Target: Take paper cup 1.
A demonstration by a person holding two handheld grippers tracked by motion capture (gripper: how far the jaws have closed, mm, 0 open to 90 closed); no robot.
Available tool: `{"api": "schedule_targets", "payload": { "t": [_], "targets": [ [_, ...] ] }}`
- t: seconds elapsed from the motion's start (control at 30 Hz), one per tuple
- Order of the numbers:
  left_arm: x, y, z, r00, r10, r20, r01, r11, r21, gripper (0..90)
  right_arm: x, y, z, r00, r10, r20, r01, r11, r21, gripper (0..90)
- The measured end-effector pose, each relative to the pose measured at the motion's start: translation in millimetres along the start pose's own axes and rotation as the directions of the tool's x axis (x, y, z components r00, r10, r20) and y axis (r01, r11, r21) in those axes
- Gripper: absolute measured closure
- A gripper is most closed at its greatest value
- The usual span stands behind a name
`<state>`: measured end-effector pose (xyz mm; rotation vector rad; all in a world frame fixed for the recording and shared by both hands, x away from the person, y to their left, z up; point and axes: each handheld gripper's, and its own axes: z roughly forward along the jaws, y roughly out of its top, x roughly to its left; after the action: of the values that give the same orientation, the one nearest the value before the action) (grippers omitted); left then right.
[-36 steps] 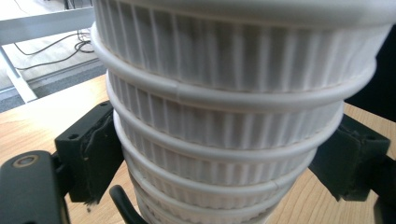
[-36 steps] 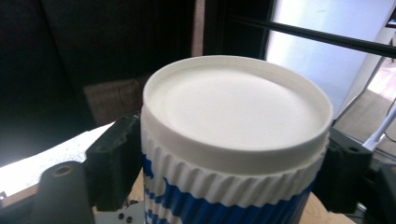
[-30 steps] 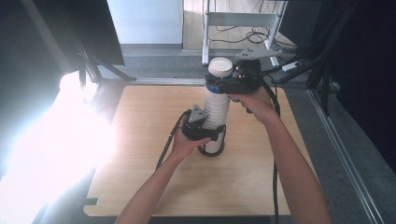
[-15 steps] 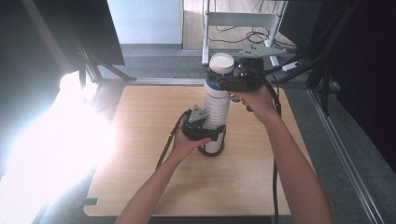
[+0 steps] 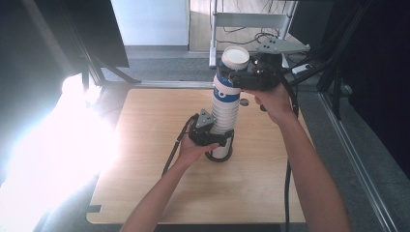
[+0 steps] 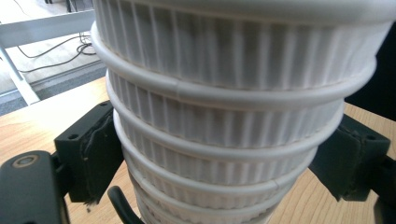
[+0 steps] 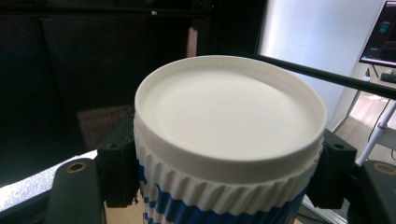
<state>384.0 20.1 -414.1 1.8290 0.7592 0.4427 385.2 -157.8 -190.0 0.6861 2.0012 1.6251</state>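
1. Stack of cups (image 5: 226, 108) stands upright on the table (image 5: 145, 193), bottoms up.
2. Left gripper (image 5: 209, 134): fingers (image 6: 95, 154) clamped on the stack's lower part.
3. Right gripper (image 5: 244, 77): fingers (image 7: 119, 163) have just been closing, now clamped on the top cup (image 7: 229, 126).

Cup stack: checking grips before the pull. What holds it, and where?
Left gripper clamps the cup stack near its base; right gripper clamps the top cup under its rim.
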Motion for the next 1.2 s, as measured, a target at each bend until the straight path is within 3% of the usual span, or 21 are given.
{"api": "schedule_targets", "payload": {
  "t": [0.27,0.6,1.03,1.2],
  "targets": [
    [2.2,-0.1,0.3,0.9999,-0.009,-0.004,0.009,1.0,0.0,12.4,1.0,14.4,-20.8,0.9999,0.009,-0.009,-0.009,0.998,-0.069,27.4],
    [1.6,0.0,0.0,0.9999,-0.003,-0.012,0.003,1.0,0.001,12.4,9.0,16.3,-41.7,0.9992,-0.032,-0.022,0.03,0.996,-0.08,27.7],
    [0.5,-0.3,-5.1,0.9999,-0.014,-0.004,0.014,0.9999,-0.009,9.7,21.1,-16.9,-82.7,0.9979,-0.046,-0.046,0.041,0.994,-0.106,27.7],
    [-1.7,-0.2,-10.7,1.0,-0.001,-0.005,0.001,1.0,-0.007,7.2,24.6,-30.7,-92.4,0.9974,-0.044,-0.057,0.038,0.993,-0.109,27.6]
  ]
}}
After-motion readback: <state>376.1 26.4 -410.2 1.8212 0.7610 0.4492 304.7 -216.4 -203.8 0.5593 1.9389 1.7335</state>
